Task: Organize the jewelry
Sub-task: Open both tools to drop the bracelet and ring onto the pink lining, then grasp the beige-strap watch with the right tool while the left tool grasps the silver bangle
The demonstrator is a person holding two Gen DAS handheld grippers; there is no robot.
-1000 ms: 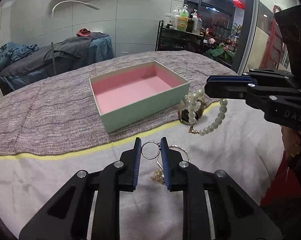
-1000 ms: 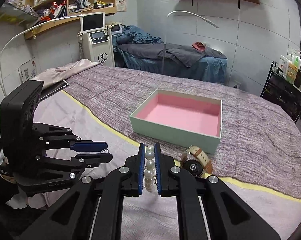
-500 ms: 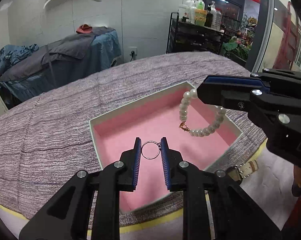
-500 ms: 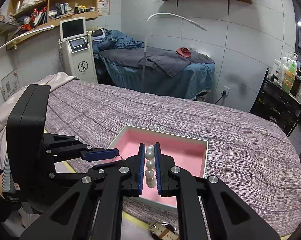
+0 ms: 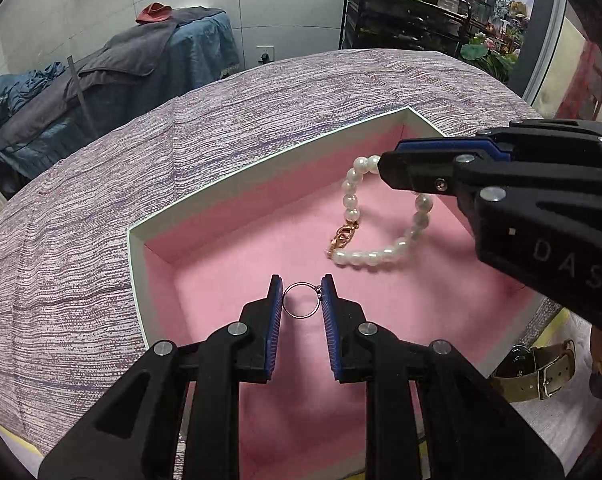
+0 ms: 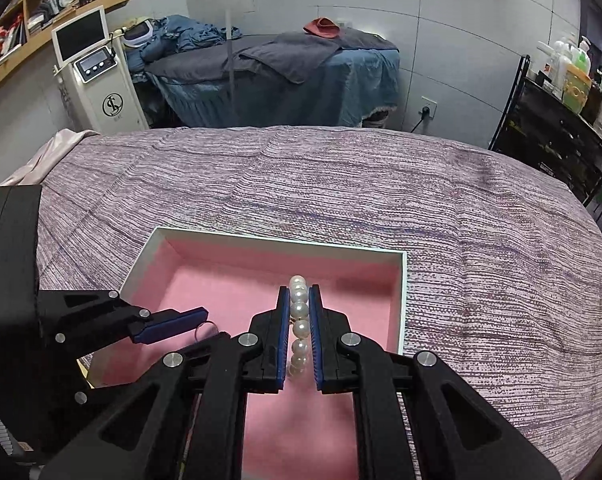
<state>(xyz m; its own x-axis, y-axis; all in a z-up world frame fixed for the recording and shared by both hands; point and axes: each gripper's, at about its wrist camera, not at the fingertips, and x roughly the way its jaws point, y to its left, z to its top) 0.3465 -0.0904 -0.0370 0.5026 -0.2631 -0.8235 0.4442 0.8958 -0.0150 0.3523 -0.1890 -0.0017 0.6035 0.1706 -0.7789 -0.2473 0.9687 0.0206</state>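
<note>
Pink foam lines the box (image 5: 139, 276), and both grippers hang over it with their loads. Nearest in the left wrist view, the left gripper (image 5: 301, 300) is clamped on a thin metal ring (image 5: 300, 300), pinched edge to edge between the blue pads (image 5: 276, 322) and held above the floor at about 6 o'clock of the box. Whether a charm hangs beneath it cannot be made out. Further in, toward 2 o'clock, the right gripper (image 5: 389, 170) is closed on a pearl bracelet (image 5: 355, 258); the strand droops from the jaws and its lowest run with the gold clasp seems to lie on or just above the foam — contact is hard to judge. The right wrist view shows the pearls (image 6: 299, 332) squeezed between that gripper's pads. Outside the box at 4 o'clock, a watch (image 5: 541, 368) lies on the cloth.

By my reading, the step in hand is the drop-off. Next, each gripper should lower a little and part its jaws, keeping ring and bracelet apart so they do not tangle — then the watch remains to be fetched.
</note>
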